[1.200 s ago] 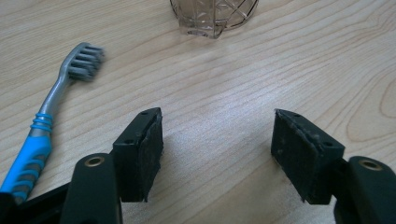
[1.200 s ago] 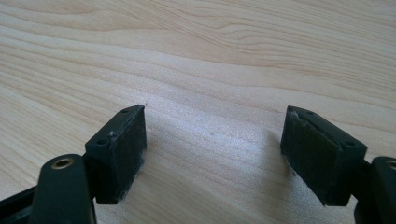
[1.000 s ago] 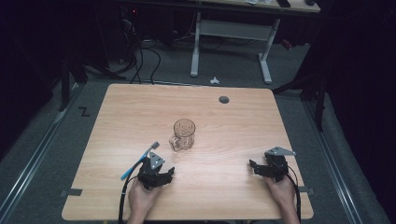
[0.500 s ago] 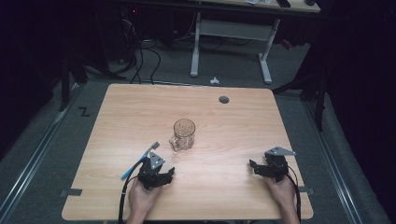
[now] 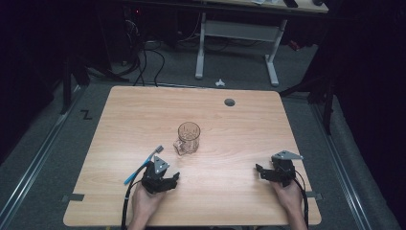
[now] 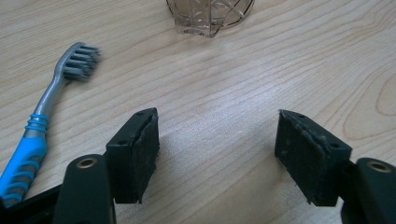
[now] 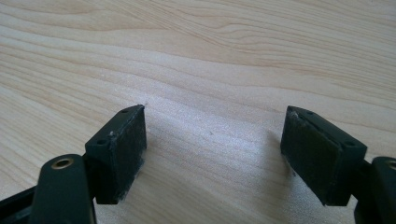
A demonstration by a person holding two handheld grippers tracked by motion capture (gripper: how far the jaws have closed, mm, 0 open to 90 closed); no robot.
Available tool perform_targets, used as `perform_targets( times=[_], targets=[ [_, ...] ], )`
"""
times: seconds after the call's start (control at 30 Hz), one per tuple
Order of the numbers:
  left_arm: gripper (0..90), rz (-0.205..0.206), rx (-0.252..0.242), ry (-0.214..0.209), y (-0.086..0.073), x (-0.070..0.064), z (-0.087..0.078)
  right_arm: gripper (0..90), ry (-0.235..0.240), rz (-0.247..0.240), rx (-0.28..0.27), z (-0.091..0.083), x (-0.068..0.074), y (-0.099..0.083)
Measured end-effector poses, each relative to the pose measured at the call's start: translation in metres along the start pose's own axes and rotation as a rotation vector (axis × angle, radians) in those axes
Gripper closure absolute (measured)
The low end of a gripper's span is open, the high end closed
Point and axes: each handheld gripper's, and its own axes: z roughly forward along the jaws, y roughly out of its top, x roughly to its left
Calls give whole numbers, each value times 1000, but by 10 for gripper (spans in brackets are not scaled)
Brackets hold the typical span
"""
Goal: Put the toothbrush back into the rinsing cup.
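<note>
From the high view, nothing has shifted since the earlier frames: the left gripper [image 5: 168, 181] and right gripper [image 5: 261, 171] rest near the table's [image 5: 239, 124] near edge, the glass mug [image 5: 187, 137] at its middle, the toothbrush [image 5: 142, 166] just left of the left gripper, perhaps touching it.

In the left gripper view, jaws spread, empty; the brush lies beside the left jaw.

In the right gripper view, jaws spread over bare wood.

Patterned clear glass mug [image 5: 188, 137], blue plastic toothbrush [image 6: 42, 122], matt wood-grain table [image 5: 249, 129].
</note>
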Motion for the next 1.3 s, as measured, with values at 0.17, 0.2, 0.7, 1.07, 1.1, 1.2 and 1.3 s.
perform_targets(
  times=[0.17,0.2,0.7,1.07,1.1,1.2,1.3],
  targets=[
    [311,0,0,1,0,0,0,226,1,0,0,0,0,0],
    [312,1,0,0,0,0,0,226,1,0,0,0,0,0],
    [351,2,-3,9,0,3,-9,226,0,0,0,0,0,0],
    [368,0,-5,19,0,7,-20,226,0,0,0,0,0,0],
    [368,-6,-5,18,0,8,-21,226,0,0,0,0,0,0],
    [392,-21,0,7,-1,9,-23,226,0,1,0,0,0,0],
    [399,-27,-3,1,-1,10,-25,226,1,0,0,0,0,0]
  ],
)
